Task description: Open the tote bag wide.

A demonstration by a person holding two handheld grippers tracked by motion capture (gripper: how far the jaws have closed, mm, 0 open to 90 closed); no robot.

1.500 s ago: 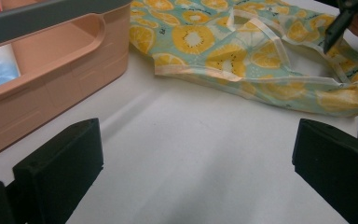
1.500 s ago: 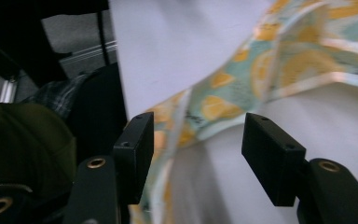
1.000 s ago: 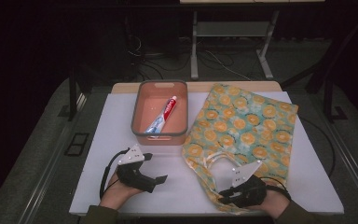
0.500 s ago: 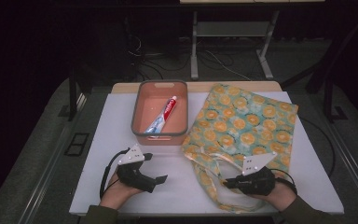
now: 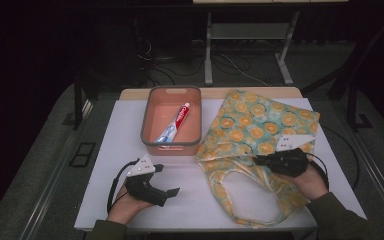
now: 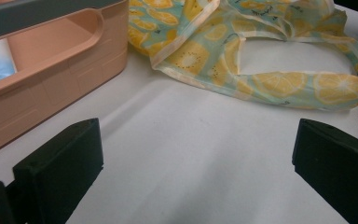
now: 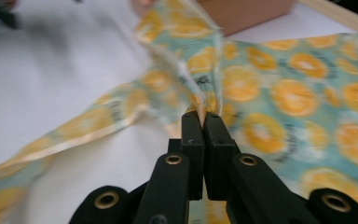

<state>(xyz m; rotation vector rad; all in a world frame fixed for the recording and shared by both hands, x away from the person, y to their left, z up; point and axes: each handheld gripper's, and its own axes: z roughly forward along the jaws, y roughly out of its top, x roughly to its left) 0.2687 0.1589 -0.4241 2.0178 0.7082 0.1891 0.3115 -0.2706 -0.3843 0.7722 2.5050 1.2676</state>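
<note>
Right gripper [image 7: 200, 114]: we have clamped the orange-print cloth tote bag's [image 5: 265, 130] handle, jaws just closing.
Left gripper [image 6: 191, 163]: ours stands wide, empty, near the bench's front edge.

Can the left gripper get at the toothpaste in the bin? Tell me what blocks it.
Probably yes. The left gripper stands open on bare table just in front of the bin, nothing lies between them, and the toothpaste lies uncovered inside. Only the bin's near wall must be cleared from above.
</note>
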